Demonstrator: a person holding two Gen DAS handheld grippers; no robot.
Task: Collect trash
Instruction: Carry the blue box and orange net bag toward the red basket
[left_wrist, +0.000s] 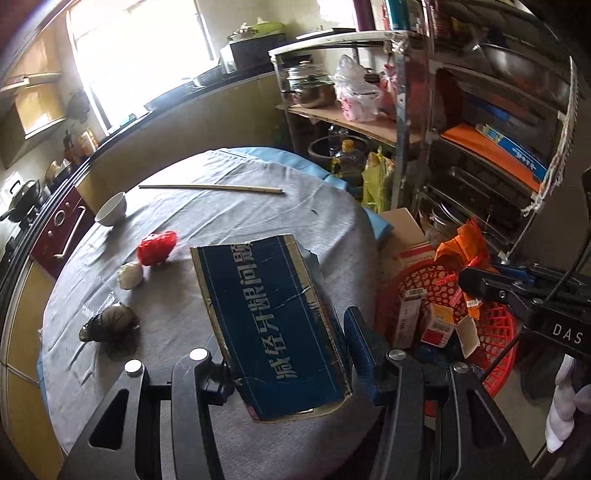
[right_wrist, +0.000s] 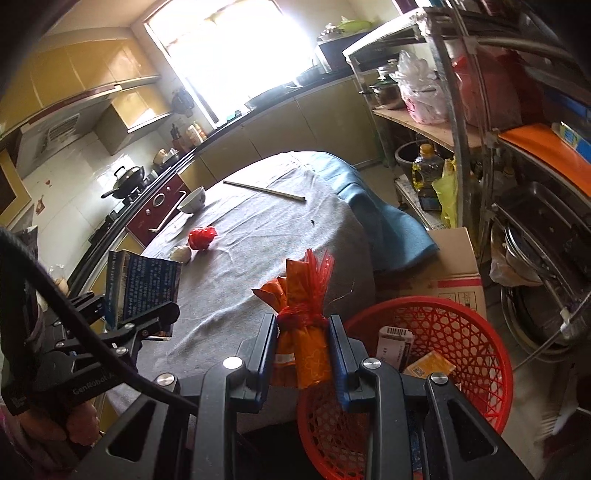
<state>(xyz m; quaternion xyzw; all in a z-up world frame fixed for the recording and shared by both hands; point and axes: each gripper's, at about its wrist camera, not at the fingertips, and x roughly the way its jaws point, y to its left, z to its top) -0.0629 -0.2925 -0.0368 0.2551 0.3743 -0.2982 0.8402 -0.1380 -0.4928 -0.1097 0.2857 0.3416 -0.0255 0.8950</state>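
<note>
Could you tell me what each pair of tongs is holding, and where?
Left tongs: the blue carton, by its near end. Right tongs: the orange packet, around its red-tied middle.

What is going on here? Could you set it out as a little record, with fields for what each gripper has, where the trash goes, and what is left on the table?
left gripper: shut on a flattened blue box
right gripper: shut on an orange packet tied with red netting
trash goes in: red basket beside the table, already holding small cartons
left on table: red crumpled wrapper, white wad, dark wrapper
also on table: white bowl, chopsticks
</note>
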